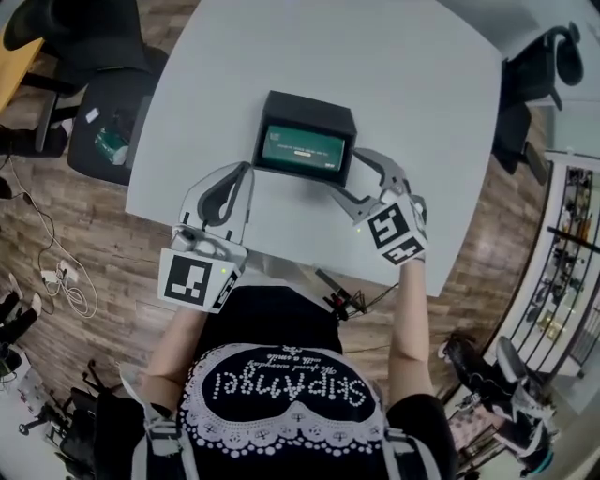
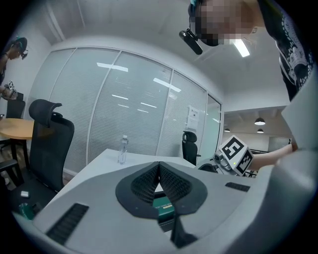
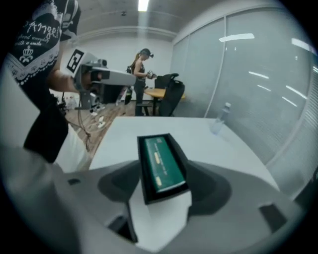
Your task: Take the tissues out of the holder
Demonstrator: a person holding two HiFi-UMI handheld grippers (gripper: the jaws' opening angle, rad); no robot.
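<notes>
Setting was an office: white meeting table (image 1: 394,66), black swivel chairs (image 2: 49,144) near it, blind-covered glass partition walls (image 2: 129,109) on the far side, wood-pattern floor (image 1: 103,253), ceiling strip light (image 3: 144,5).

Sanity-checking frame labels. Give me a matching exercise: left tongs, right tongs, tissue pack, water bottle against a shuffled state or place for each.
Things
1. left tongs
2. right tongs
3. tissue pack
4. water bottle

States or places
A. standing on the far part of the table
B. open, one end of the black holder between them
C. shut, nothing between them
D. lying inside the holder

Pairs: 1-C, 2-B, 3-D, 4-A
</notes>
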